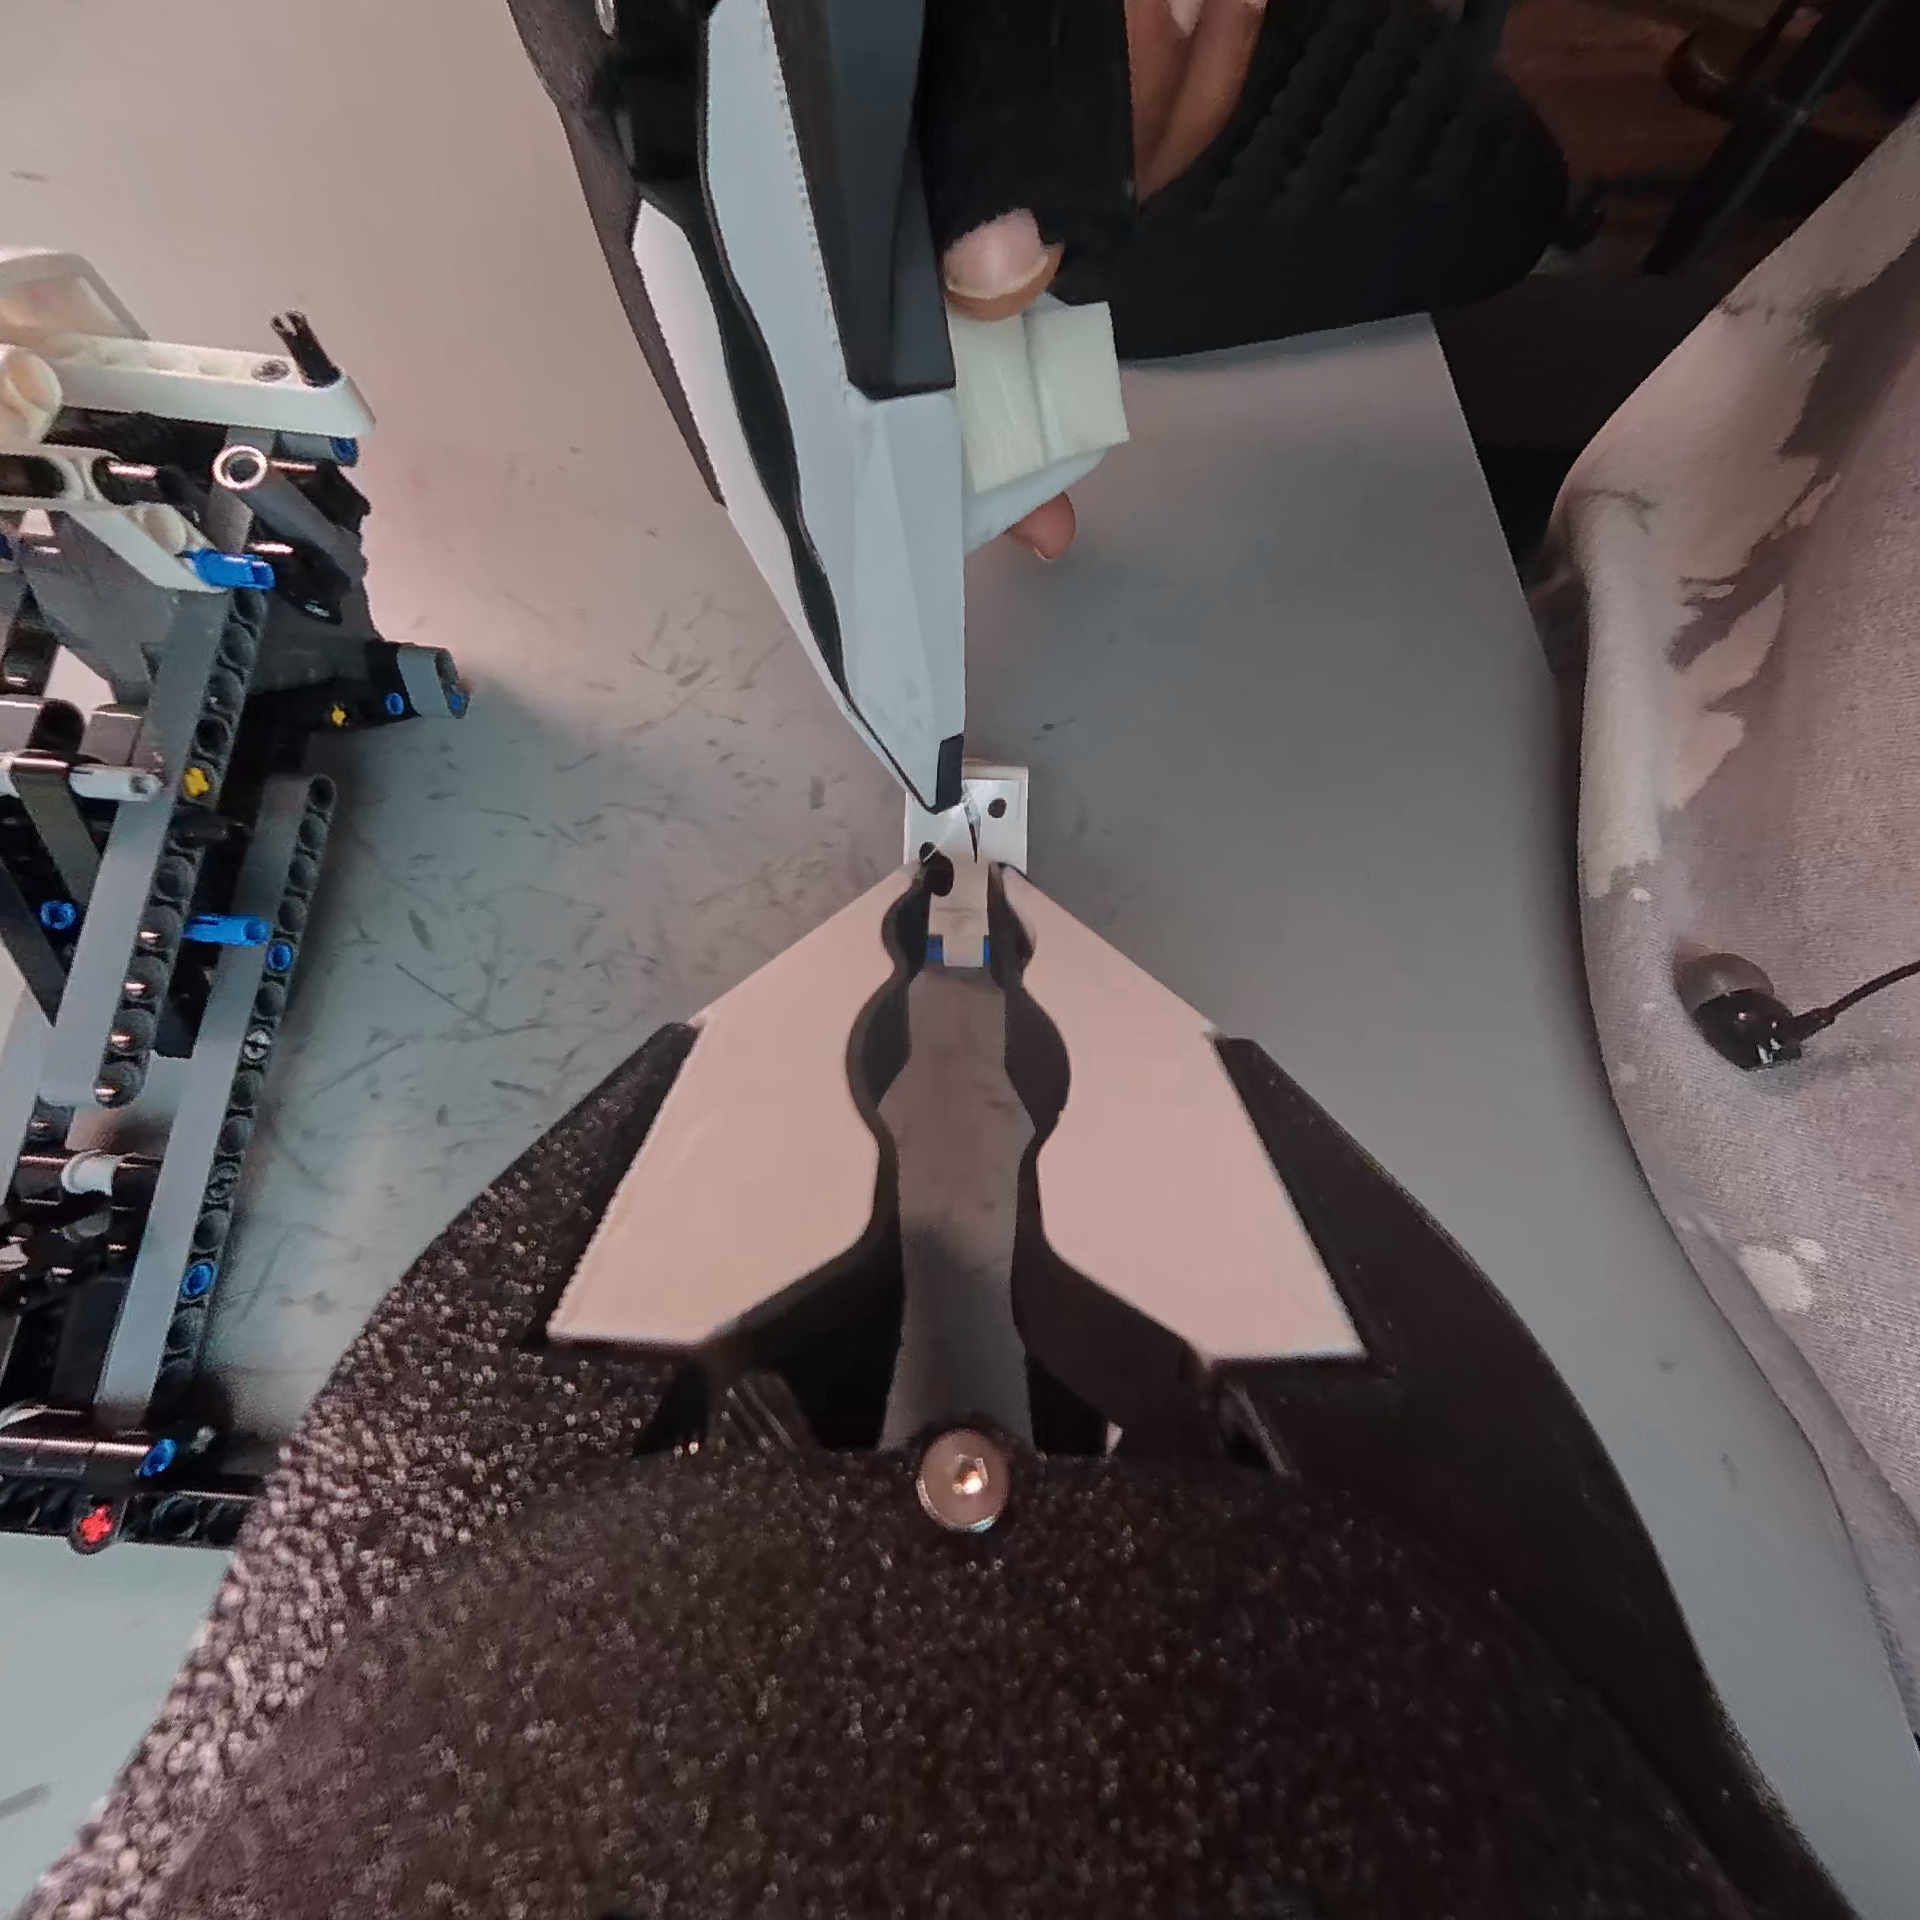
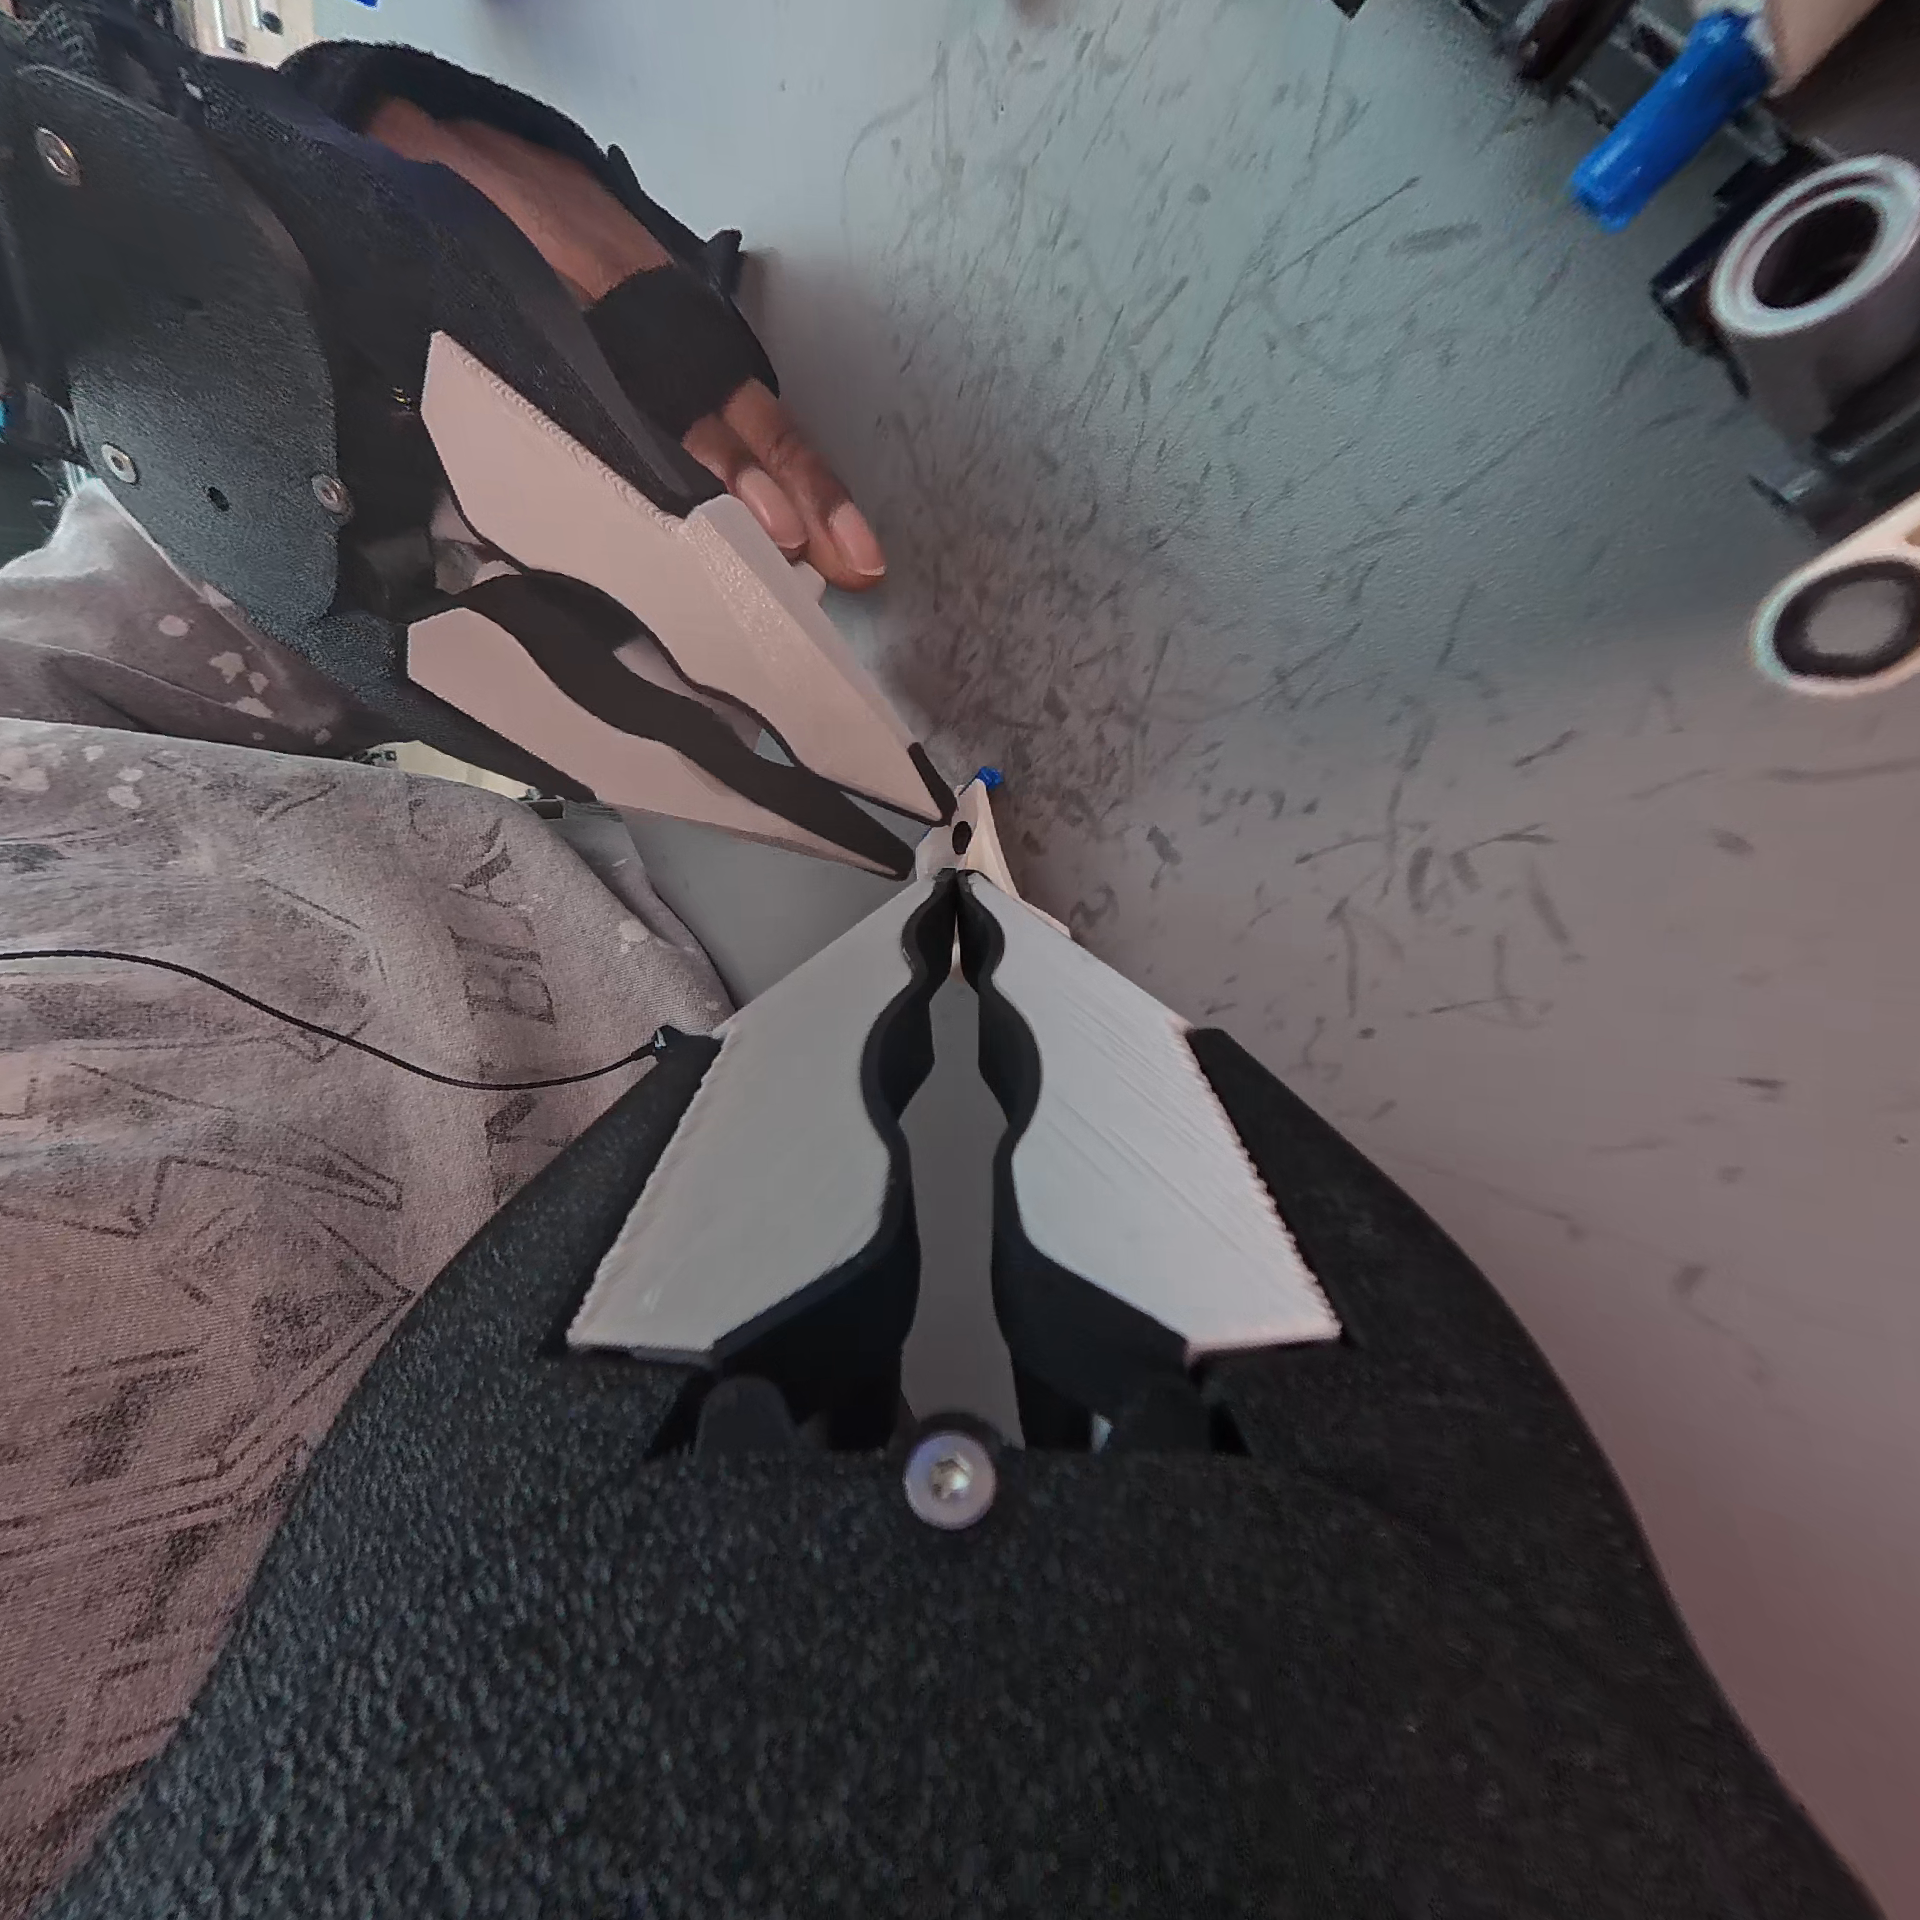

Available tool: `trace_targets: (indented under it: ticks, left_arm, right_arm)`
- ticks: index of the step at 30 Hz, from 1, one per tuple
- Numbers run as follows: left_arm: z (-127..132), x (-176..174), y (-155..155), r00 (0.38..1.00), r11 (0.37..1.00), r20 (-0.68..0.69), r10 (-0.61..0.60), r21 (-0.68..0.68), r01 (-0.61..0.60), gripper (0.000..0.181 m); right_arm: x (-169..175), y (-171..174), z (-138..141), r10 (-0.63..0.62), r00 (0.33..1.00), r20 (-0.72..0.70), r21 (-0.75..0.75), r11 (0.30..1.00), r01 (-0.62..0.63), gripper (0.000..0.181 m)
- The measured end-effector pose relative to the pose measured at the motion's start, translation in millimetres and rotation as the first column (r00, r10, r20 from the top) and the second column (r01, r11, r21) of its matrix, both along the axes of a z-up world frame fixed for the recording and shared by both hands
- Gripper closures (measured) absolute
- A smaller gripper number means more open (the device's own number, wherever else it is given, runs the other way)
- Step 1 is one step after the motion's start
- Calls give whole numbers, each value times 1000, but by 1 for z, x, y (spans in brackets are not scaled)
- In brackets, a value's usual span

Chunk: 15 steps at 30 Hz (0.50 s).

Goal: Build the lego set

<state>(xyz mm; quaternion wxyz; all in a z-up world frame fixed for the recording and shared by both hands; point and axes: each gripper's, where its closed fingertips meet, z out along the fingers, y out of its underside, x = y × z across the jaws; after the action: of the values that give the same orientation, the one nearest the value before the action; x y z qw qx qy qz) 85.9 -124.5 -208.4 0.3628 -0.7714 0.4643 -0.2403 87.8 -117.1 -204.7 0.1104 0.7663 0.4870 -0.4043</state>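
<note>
Lego work centres on a small white piece (image 1: 982, 821) with round holes, held above the scratched grey table (image 1: 623, 727); its lower end, where a bit of blue shows, is hidden between fingertips. The left gripper (image 1: 961, 914) pinches that piece from six o'clock, its white fingers with wavy black liners nearly pressed together. The right gripper (image 1: 948, 784) slants in from eleven o'clock and nips the same piece, a fingerless-gloved hand (image 1: 1039, 239) behind it. A grey, black and blue beam model (image 1: 156, 831), cut off by the frame, sits at nine o'clock.
</note>
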Motion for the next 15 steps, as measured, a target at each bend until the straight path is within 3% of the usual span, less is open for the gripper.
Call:
trace_targets:
  ticks: [15]
  left_arm:
    - [-5, 0, -2, 1000, 999, 5, 1, -49, -1, 164]
  right_arm:
    - [1, 0, 0, -5, 1000, -12, 3, 1000, 5, 181]
